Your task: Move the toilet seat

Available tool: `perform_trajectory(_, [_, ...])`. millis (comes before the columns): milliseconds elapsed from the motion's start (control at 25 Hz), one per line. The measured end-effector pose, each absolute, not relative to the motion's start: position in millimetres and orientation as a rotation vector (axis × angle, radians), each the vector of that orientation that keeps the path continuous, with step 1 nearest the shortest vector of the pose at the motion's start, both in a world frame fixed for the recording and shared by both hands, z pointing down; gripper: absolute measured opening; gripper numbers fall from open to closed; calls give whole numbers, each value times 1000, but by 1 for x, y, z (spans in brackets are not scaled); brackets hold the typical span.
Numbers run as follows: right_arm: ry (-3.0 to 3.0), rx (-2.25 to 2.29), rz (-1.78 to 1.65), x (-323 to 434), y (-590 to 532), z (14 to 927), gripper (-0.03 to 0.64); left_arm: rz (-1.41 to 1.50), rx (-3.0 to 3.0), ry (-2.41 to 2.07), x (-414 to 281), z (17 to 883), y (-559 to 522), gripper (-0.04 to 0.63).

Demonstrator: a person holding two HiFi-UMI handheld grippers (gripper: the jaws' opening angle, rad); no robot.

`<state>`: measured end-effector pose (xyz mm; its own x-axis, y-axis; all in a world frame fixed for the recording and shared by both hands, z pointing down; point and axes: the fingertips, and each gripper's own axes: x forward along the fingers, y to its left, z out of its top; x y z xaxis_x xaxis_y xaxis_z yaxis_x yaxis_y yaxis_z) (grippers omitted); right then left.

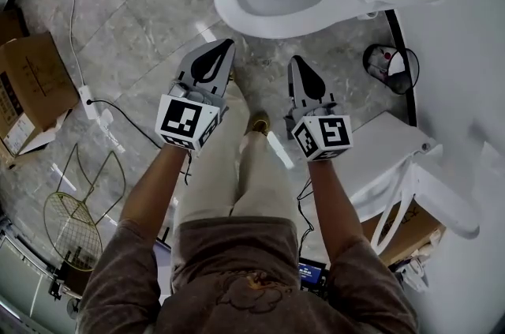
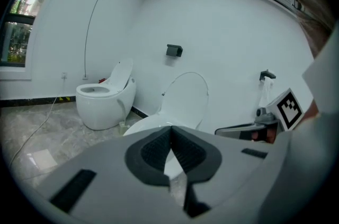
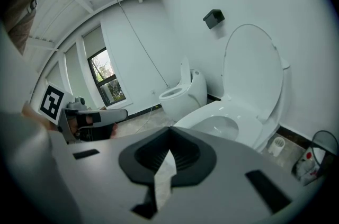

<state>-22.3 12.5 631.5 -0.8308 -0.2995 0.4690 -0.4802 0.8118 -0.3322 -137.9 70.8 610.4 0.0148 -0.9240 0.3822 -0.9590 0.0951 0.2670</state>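
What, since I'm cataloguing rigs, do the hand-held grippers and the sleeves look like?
The left hand-held gripper and right hand-held gripper are grey, with tapering black-padded jaws and white cubes bearing black square markers. The sleeves are brownish and short.

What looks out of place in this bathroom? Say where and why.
A loose toilet seat lies on a cardboard box at the right, fitted to no toilet. A cable trails over the floor.
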Motion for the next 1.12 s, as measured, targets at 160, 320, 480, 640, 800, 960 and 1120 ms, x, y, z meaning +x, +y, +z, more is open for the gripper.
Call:
perform_trajectory(160, [-2592, 592, 632, -26, 13, 651, 0, 79, 1805, -1914, -139, 633, 70, 9])
perform_trajectory(320, [-2596, 584, 646, -31, 12, 664, 1, 44, 1780, -1929, -138, 643, 67, 9])
perform_trajectory(480, [-2580, 573, 686, -34, 16, 673, 123, 15, 1763, -1902, -139, 650, 68, 114])
perform_trajectory(640, [-2579, 578, 765, -35, 16, 681, 271, -37, 1741, -1824, -140, 663, 68, 226])
perform_trajectory(800, [-2545, 569, 874, -36, 15, 702, 391, -63, 1696, -1741, -143, 688, 67, 335])
perform_trajectory(960, [-2460, 568, 921, -35, 16, 739, 396, -51, 1659, -1707, -148, 715, 63, 342])
perform_trajectory(1120, [-2405, 575, 975, -37, 15, 768, 396, -52, 1600, -1691, -155, 744, 58, 342])
